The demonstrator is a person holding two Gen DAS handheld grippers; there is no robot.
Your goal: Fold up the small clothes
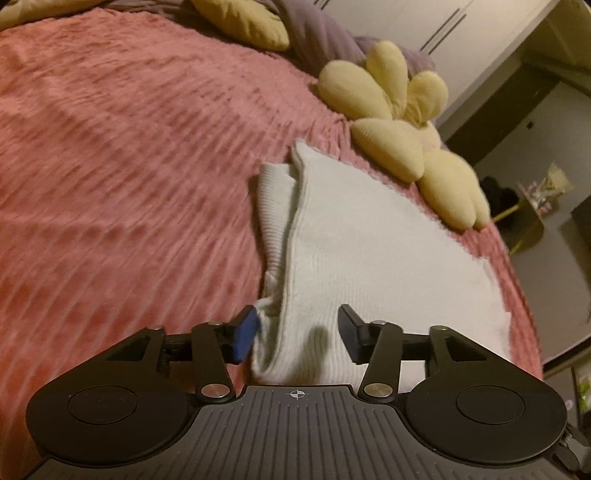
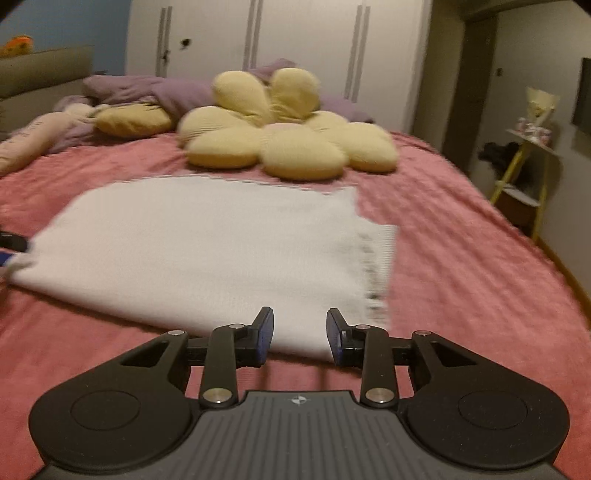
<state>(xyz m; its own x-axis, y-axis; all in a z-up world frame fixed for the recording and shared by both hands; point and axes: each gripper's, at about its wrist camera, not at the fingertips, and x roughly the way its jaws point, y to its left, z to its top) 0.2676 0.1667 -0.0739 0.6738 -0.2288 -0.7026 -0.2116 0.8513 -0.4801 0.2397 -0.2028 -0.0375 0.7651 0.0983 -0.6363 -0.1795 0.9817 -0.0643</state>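
A white knitted garment [image 1: 369, 240] lies folded flat on the pink bed cover [image 1: 129, 166], with a ribbed part sticking out at its left side. My left gripper [image 1: 297, 334] stands open over the garment's near left corner. Cloth lies between its jaws, and the pads do not press on it. In the right wrist view the same garment [image 2: 207, 243] spreads out ahead. My right gripper [image 2: 300, 338] is open just above its near right edge, holding nothing. A dark bit of the left gripper [image 2: 11, 242] shows at the garment's far left end.
A yellow flower-shaped cushion [image 2: 288, 136] lies right behind the garment. A purple blanket [image 2: 147, 88] and more pillows are piled at the head of the bed. The bed's edge runs on the right, with a yellow-legged side table [image 2: 524, 173] and wardrobe doors [image 2: 303, 33] beyond.
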